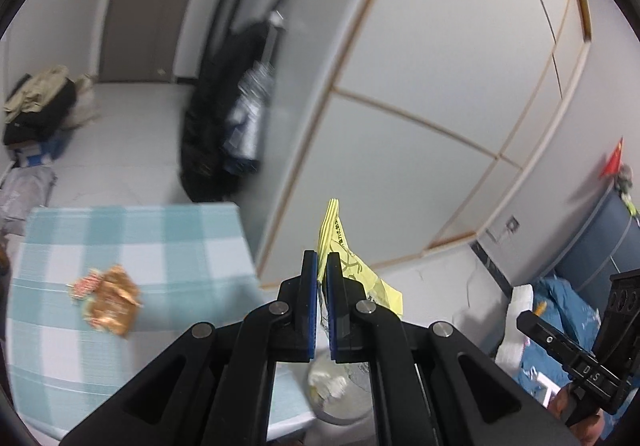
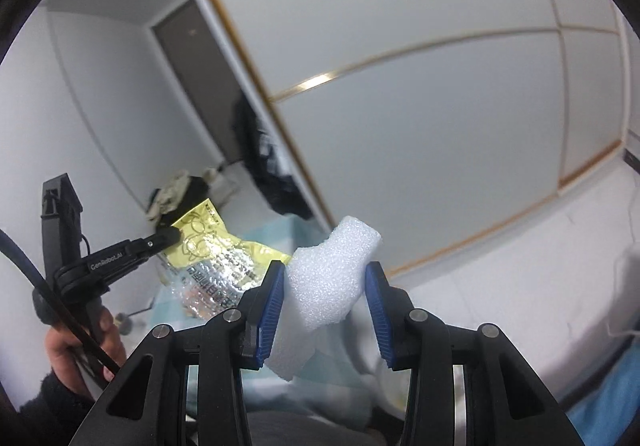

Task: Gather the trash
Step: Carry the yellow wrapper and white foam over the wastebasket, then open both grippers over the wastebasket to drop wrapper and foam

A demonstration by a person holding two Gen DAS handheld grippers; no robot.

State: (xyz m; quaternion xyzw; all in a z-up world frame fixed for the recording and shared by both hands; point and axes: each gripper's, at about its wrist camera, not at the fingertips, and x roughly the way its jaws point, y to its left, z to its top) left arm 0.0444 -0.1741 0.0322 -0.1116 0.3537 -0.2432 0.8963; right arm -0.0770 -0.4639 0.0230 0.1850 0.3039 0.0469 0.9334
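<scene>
My left gripper (image 1: 322,266) is shut on a yellow snack wrapper (image 1: 340,246), held in the air past the table's right edge. The wrapper, with its silver inside, also shows in the right wrist view (image 2: 212,258), pinched by the left gripper (image 2: 170,234). My right gripper (image 2: 326,286) is shut on a white foam piece (image 2: 328,278), held up in the air. An orange crumpled wrapper (image 1: 110,300) lies on the teal checked table (image 1: 168,246). A white bin with trash in it (image 1: 336,390) stands below the left gripper.
White wardrobe doors (image 1: 440,86) fill the right. Dark clothes (image 1: 224,114) hang at the wardrobe's end. A pile of bags (image 1: 36,106) lies at the far left. Blue bags and white foam (image 1: 524,310) lie on the floor at the right.
</scene>
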